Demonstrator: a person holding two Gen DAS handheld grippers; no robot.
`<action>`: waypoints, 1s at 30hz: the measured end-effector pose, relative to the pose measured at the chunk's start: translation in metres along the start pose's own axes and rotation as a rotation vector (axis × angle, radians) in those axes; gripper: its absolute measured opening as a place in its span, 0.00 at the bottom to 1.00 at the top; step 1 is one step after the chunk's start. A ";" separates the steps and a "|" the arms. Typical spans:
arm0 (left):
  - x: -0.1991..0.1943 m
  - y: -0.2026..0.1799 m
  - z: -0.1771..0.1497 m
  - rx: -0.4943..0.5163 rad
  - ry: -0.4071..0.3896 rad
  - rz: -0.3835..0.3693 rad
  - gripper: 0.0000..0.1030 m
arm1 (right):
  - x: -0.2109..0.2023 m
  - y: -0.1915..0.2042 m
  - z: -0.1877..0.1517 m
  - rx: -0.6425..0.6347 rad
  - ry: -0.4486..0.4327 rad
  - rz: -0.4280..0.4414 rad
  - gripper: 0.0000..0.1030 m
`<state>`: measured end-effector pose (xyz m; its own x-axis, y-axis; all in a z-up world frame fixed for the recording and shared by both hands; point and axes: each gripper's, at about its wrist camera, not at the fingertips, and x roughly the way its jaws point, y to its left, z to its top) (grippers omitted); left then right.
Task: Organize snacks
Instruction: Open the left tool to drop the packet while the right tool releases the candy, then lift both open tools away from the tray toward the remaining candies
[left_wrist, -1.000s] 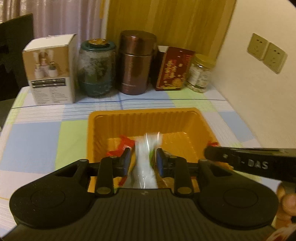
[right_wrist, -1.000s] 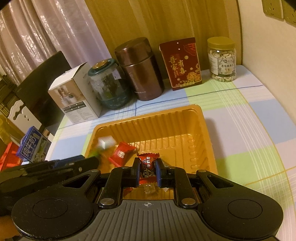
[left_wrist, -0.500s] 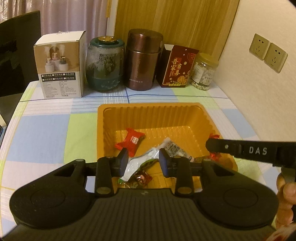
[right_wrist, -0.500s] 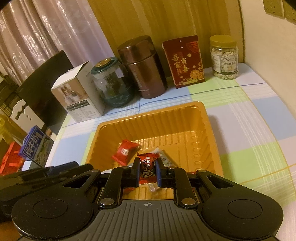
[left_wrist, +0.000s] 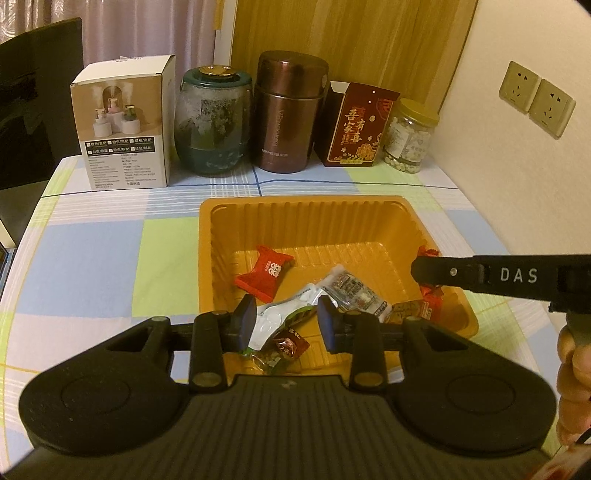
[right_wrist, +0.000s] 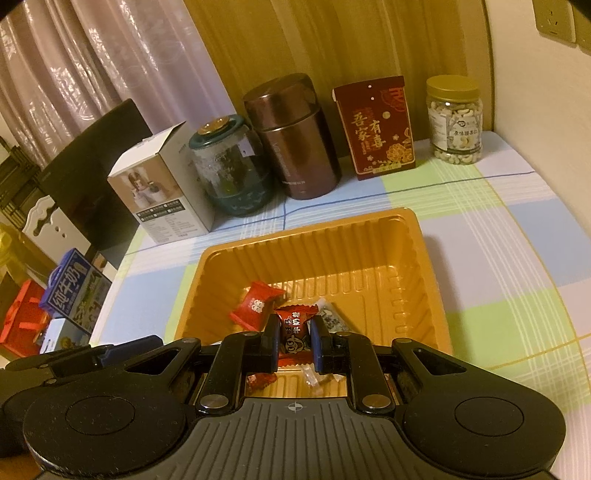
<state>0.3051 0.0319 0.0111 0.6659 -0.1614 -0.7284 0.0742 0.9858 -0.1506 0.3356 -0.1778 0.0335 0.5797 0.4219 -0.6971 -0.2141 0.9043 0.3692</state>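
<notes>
Tray: orange plastic tray (left_wrist: 317, 218) with ribbed walls, on the checked tablecloth (left_wrist: 110, 266) at mid-tabletop, a little toward the wall-side edge.
Tray contents: flat red candy (left_wrist: 265, 271) near the tray's left wall; clear packet with dark print (left_wrist: 354, 290) at centre; white-and-green sachet (left_wrist: 284, 317) toward the near wall; small brown sweet (left_wrist: 290, 343) just beside it; more red-brown wrappers (left_wrist: 413, 310) in the near right corner.
Left gripper (left_wrist: 286, 323): above the tray's near edge, pointing down into it. Jaws stand apart, having just eased wider; the sachet lies below and between the pads, not pinched. Released.
Right gripper (right_wrist: 293, 341): over the tray's near wall, clenched on a red wrapped candy (right_wrist: 293, 326) with white lettering, held clear above the tray floor. Seen side-on from the left wrist camera as a black bar marked DAS.
Person: fingers of the right hand (left_wrist: 574, 373) show at the frame's right edge.
Back edge of tabletop, left to right: white carton (left_wrist: 123, 123), teal-lidded glass jar (left_wrist: 213, 122), brown metal canister (left_wrist: 290, 114), red printed box (left_wrist: 360, 129), clear jar of pale nuts (left_wrist: 408, 136).
Wall: two sockets (left_wrist: 537, 98) on the right.
Off the table's left edge: blue milk carton (right_wrist: 74, 295), red box (right_wrist: 22, 325).
</notes>
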 end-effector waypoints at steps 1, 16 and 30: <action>0.000 0.000 0.000 -0.002 0.000 -0.001 0.31 | 0.000 0.000 0.000 0.002 -0.001 0.000 0.17; -0.009 0.005 -0.013 -0.023 -0.007 0.002 0.38 | -0.007 -0.020 -0.004 0.101 -0.084 0.042 0.63; -0.071 -0.017 -0.054 -0.045 -0.018 -0.009 0.52 | -0.067 -0.034 -0.073 0.178 -0.038 -0.015 0.63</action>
<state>0.2164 0.0242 0.0291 0.6787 -0.1691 -0.7147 0.0468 0.9811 -0.1877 0.2470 -0.2322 0.0225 0.6117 0.4023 -0.6812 -0.0643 0.8835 0.4640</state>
